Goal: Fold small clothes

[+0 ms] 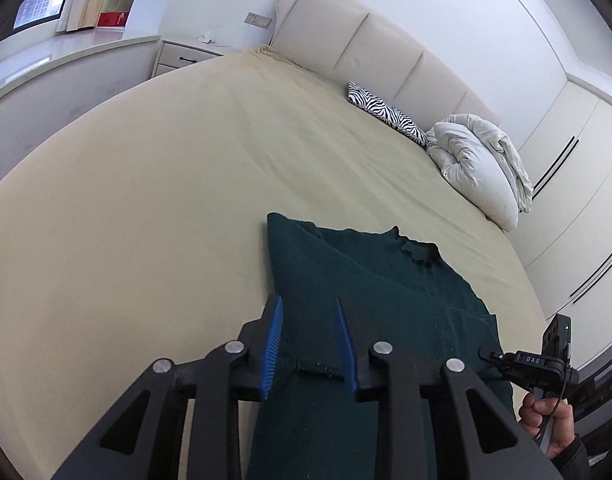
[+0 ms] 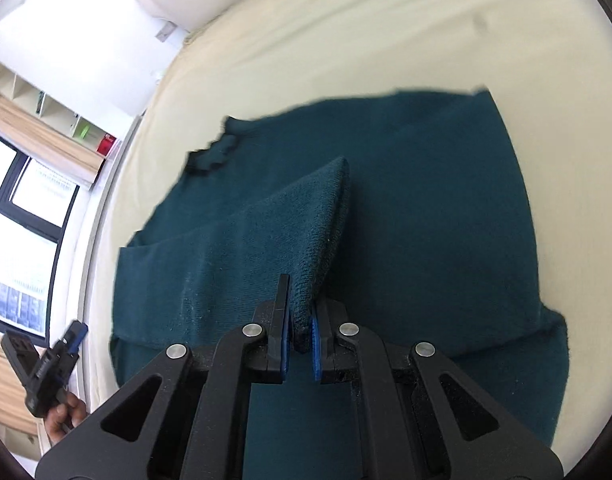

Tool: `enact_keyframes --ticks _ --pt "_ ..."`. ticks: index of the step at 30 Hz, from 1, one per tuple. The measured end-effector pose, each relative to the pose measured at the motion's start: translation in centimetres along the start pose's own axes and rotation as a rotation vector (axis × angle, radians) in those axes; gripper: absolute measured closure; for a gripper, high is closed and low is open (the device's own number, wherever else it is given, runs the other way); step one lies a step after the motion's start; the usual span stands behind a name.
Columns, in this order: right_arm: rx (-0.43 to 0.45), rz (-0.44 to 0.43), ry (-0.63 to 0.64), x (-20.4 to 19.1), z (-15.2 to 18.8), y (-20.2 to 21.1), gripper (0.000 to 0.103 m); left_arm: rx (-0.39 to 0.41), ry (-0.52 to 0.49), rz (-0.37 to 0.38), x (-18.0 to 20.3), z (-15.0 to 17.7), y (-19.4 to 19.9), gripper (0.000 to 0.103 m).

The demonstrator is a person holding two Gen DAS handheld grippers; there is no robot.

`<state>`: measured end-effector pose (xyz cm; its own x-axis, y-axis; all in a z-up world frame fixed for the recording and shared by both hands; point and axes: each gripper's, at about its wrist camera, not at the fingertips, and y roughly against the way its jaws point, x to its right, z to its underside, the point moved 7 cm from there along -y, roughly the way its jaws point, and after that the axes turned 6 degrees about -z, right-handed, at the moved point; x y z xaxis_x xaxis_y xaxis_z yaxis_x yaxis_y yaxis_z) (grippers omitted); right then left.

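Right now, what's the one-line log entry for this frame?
stage: folding | right tongs: shut on green garment fold | left tongs: open above garment | surface: bed

A home bedroom: a wide bed (image 1: 166, 184) with padded headboard (image 1: 366, 48) (pillows (image 1: 474, 168) piled there).

The left gripper (image 1: 309, 344) was built of matte black plastic, its linkage arms cut with triangular openings and joined by round silver pivot screws. Its fingers (image 1: 272, 346) carried bright blue ribbed pads on their inner faces. The right gripper (image 2: 298, 334) had the same make: black arms, silver screws, blue pads, with pale lint speckling the black plastic near the pivots. Seen from the left wrist view, its side bore small white lettering, a thin black cable ran beside its handle, and a tiny green light glowed on a black block. The person's right hand (image 1: 550, 420) emerged from a dark sleeve (image 1: 574, 458).
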<state>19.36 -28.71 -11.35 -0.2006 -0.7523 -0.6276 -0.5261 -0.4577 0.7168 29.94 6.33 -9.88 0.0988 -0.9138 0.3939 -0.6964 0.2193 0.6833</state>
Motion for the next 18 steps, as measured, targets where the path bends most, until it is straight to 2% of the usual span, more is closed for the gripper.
enact_keyframes --ticks 3,7,9,10,11,15,18 --pt "-0.007 -0.024 -0.016 0.7 0.2 -0.5 0.096 -0.028 0.01 0.036 0.6 -0.8 -1.8 0.074" --pt "-0.007 -0.04 -0.013 1.4 -0.6 -1.5 0.095 -0.096 -0.002 0.021 0.9 -1.2 -5.6 0.074" --pt "-0.006 -0.041 -0.014 1.2 -0.3 -1.8 0.095 -0.156 -0.008 0.001 0.4 -0.5 -8.2 0.074" --pt "-0.003 -0.043 -0.014 1.3 -0.3 -2.0 0.095 -0.181 -0.014 -0.012 0.2 -0.1 -9.1 0.076" --pt "-0.003 -0.046 -0.016 1.1 -0.2 -2.3 0.095 -0.186 -0.017 -0.027 -0.4 0.4 -9.9 0.086" --pt "-0.018 -0.071 -0.05 2.0 0.3 -0.7 0.093 -0.181 -0.034 -0.017 -1.1 0.8 -9.2 0.089" --pt "0.03 -0.011 -0.042 2.2 -0.1 1.1 0.089 -0.183 -0.054 -0.031 -1.0 0.5 -8.3 0.089"
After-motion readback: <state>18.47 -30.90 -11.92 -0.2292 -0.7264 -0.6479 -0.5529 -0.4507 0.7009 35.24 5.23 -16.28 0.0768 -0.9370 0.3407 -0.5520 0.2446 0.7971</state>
